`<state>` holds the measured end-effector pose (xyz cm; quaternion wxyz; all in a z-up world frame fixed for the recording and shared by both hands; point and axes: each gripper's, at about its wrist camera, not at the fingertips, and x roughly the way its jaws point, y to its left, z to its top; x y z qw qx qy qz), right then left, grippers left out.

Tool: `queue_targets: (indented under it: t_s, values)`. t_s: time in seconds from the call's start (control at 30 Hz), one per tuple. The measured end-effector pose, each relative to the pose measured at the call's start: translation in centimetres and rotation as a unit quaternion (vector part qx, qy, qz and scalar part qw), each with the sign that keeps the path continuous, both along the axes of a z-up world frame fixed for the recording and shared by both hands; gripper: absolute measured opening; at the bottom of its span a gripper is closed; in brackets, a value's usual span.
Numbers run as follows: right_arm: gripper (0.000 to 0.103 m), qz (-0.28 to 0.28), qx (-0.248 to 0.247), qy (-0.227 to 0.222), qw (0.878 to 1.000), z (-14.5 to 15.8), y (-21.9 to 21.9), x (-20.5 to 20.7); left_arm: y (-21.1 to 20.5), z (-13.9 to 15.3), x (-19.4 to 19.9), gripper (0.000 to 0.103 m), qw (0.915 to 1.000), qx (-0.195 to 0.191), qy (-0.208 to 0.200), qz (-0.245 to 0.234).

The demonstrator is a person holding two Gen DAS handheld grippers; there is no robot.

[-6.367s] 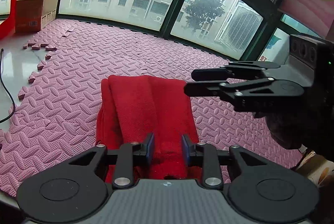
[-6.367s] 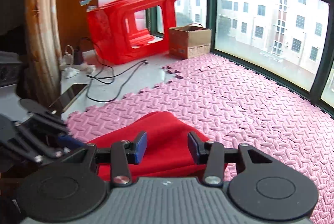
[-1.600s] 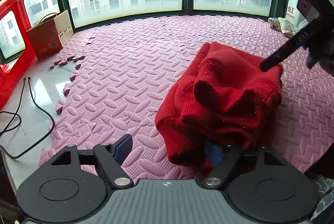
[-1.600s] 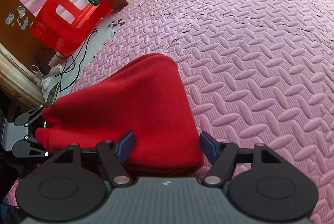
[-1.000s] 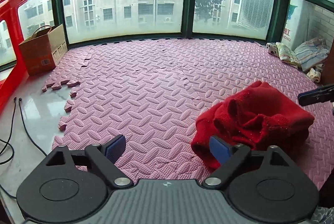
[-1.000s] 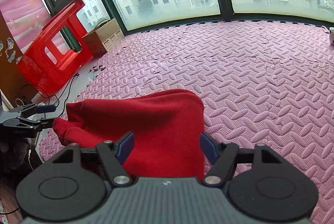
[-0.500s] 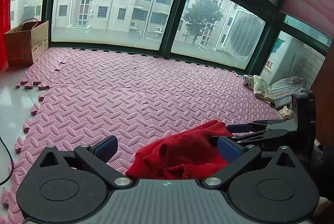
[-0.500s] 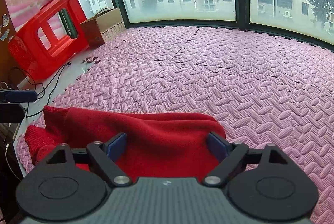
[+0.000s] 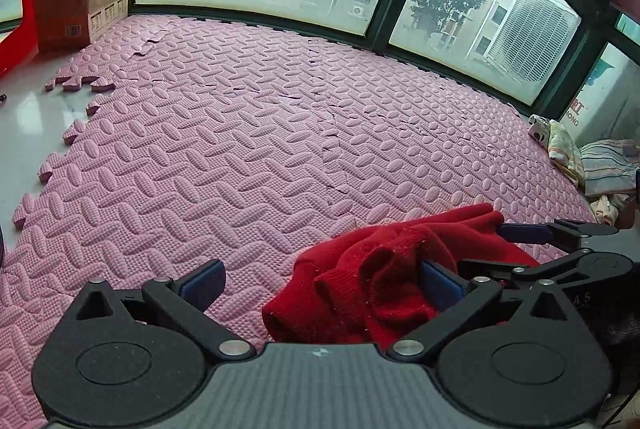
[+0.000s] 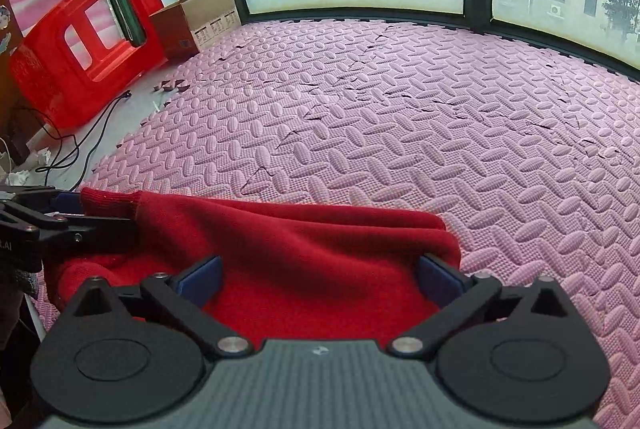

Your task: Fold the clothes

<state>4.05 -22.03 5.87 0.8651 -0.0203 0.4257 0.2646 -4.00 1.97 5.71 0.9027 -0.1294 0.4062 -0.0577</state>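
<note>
A red knitted sweater (image 9: 376, 269) lies bunched on the pink foam mat (image 9: 240, 157). In the right wrist view the sweater (image 10: 304, 241) is a smoother folded slab. My left gripper (image 9: 322, 281) is open wide; its right pad (image 9: 440, 285) rests beside the crumpled end and its left pad hangs over bare mat. My right gripper (image 10: 320, 279) has its jaws opening at their widest, the cloth lying between and under the pads without being pinched. Each gripper shows in the other's view: the right gripper (image 9: 486, 245) at the sweater's far end, the left gripper (image 10: 90, 212) at its left end.
A cardboard box (image 10: 196, 21) stands by the window, beside a red plastic stool (image 10: 80, 41). Black cables (image 10: 80, 149) run over the bare floor left of the mat's jagged edge. A heap of striped cloths (image 9: 600, 173) lies at the mat's right edge.
Both grippers have come down toward the mat and closer together at the sweater's ends. The right gripper's jaws have spread wider, letting the cloth go. The sweater has sunk onto the mat.
</note>
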Motion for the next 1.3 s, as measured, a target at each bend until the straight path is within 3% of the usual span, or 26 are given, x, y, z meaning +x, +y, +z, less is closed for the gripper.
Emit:
queue_targets:
  t_s: [0.1, 0.2, 0.43, 0.53, 0.7, 0.9, 1.07, 1.3]
  values:
    - [0.103, -0.009, 0.007, -0.009, 1.0, 0.8, -0.2, -0.3, 0.2, 0.7, -0.6, 0.103, 0.9999, -0.001, -0.01, -0.001]
    - [0.103, -0.014, 0.024, -0.047, 0.998, 2.6, -0.6, -1.9, 0.3, 1.7, -1.1, 0.103, 0.9997, -0.002, -0.024, 0.002]
    - [0.103, -0.002, 0.062, -0.069, 0.996, 3.8, -0.5, -5.3, -0.8, 3.9, -0.5, 0.103, 0.9985, -0.002, -0.055, 0.001]
    - [0.103, 0.0, 0.08, -0.069, 0.994, 3.3, -0.2, -6.7, -1.8, 3.1, 0.4, 0.103, 0.9989, 0.016, -0.044, -0.005]
    - [0.103, 0.001, 0.07, -0.082, 0.994, 2.0, 1.3, -8.0, -1.6, 0.9, 1.5, 0.103, 0.9994, 0.031, -0.016, 0.007]
    - [0.103, 0.018, 0.044, -0.096, 0.994, 0.2, 3.2, -8.8, -0.3, -0.7, 1.5, 0.103, 0.9995, 0.017, 0.002, 0.025]
    - [0.103, 0.026, -0.002, -0.143, 0.989, -1.5, 4.4, -10.1, 0.2, -2.3, 1.8, 0.103, 0.9992, -0.001, 0.019, 0.036]
    - [0.103, 0.029, 0.0, -0.151, 0.988, -1.6, 4.1, -10.6, 0.4, -3.1, 1.7, 0.103, 0.9987, -0.016, 0.02, 0.044]
